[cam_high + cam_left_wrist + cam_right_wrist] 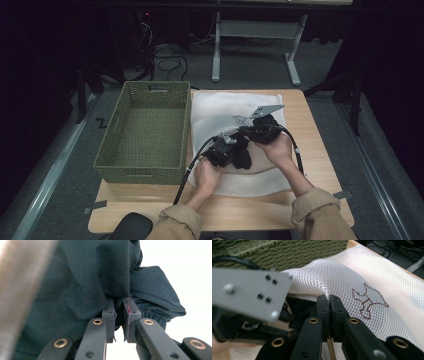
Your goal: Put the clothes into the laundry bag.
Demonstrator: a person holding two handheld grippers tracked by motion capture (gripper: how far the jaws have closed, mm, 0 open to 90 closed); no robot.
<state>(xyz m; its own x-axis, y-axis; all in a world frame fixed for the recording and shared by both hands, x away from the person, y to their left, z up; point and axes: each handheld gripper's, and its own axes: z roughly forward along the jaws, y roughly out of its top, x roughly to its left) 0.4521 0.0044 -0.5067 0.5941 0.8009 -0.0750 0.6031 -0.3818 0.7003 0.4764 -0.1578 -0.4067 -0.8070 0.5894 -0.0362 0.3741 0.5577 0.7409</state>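
Note:
A dark garment [241,156] lies bunched on a white mesh bag [222,107] in the middle of the table. My left gripper [119,312] is shut on a fold of this dark cloth [95,277], which hangs over its jaws. My right gripper [329,300] is shut on the raised edge of the mesh bag [342,277], lifting it into a hump. In the high view the left gripper [231,146] and the right gripper [250,131] sit close together over the bag. The left gripper's grey plate [249,290] blocks the left of the right gripper view.
A green woven basket [150,89] stands empty on the table's left, close beside the bag. Bare wooden table [320,135] shows to the right and along the front edge. A brown emblem [368,300] marks the mesh. Cables trail from both grippers toward the person.

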